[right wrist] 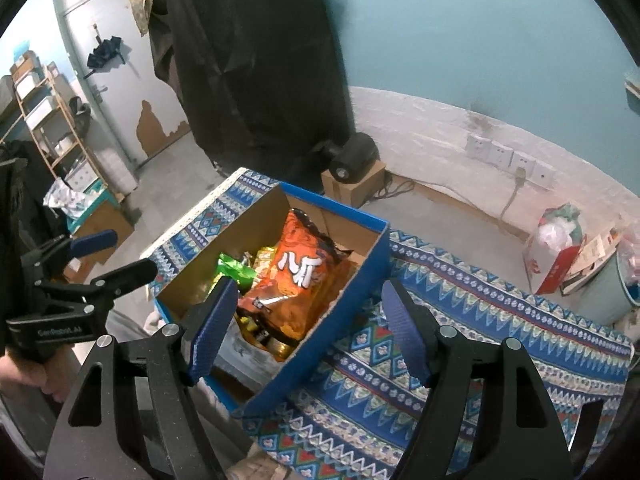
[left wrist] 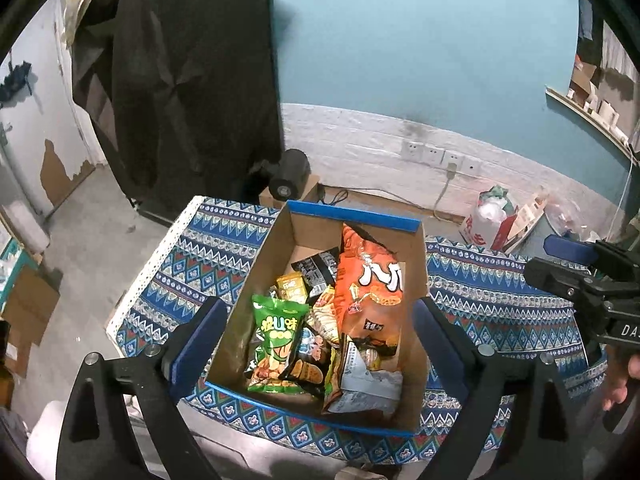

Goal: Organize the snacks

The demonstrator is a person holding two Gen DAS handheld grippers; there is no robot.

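Observation:
An open cardboard box with blue outer walls (left wrist: 354,217) stands on a patterned cloth and holds several snack packets. A large orange bag (left wrist: 370,292) leans along its right side. A green bag (left wrist: 276,344), a yellow packet (left wrist: 291,287) and a black packet (left wrist: 316,270) lie beside it. My left gripper (left wrist: 320,344) hovers open above the box with nothing between its blue pads. My right gripper (right wrist: 308,330) is open too, above the box's near right wall (right wrist: 352,280), and empty. The orange bag (right wrist: 300,276) and the green bag (right wrist: 234,268) show there as well. Each gripper appears in the other's view, the right gripper (left wrist: 556,262) and the left gripper (right wrist: 116,256).
The blue patterned cloth (right wrist: 480,320) covers the table, bare to the right of the box. Behind are a black cylinder on a small carton (right wrist: 356,156), a hanging black cloth (left wrist: 180,80), wall sockets with a cable (left wrist: 440,156), a red-and-white bag (right wrist: 556,248) and a pale bucket (right wrist: 612,284).

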